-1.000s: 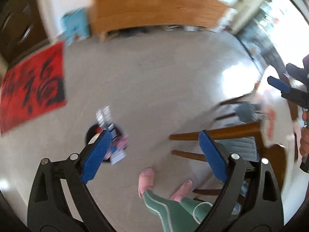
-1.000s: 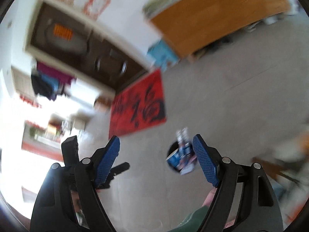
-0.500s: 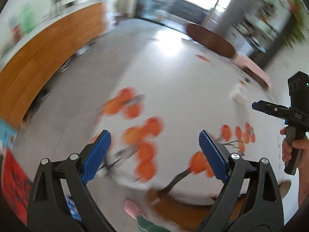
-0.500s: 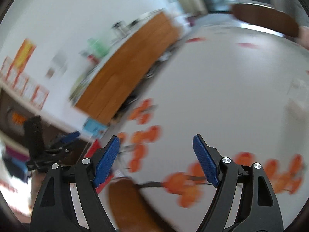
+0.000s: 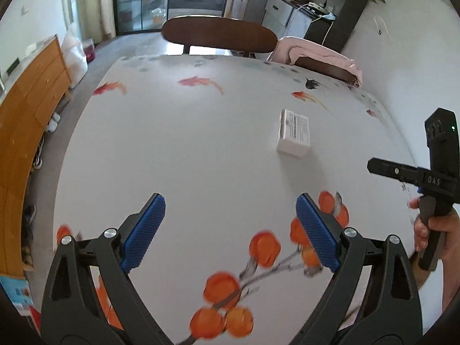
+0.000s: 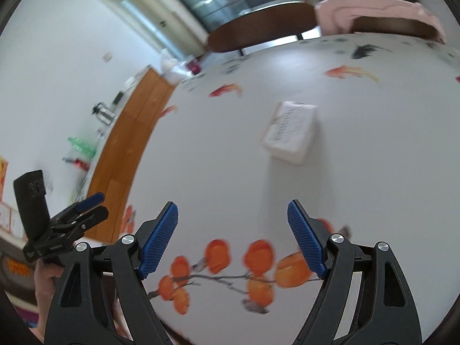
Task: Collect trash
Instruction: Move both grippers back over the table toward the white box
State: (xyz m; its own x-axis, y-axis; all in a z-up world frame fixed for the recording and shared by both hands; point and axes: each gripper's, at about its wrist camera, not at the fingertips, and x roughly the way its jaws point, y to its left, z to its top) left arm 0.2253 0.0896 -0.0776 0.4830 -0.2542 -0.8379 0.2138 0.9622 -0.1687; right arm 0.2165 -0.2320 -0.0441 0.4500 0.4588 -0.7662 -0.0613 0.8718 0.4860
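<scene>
A small white box with a printed label lies flat on the table, toward its right half and well apart from both grippers; it is the only loose item seen on the cloth, and by the look of it the one piece of trash left to collect here. Nothing touches it yet. The left gripper hangs over the near edge, jaws spread and just widened further, nothing between them. The right gripper faces the box from the near side, jaws likewise spread, just widened, and empty. No bin or bag shows in either view, so what has been gathered cannot be judged. Two chairs stand at the far side.
</scene>
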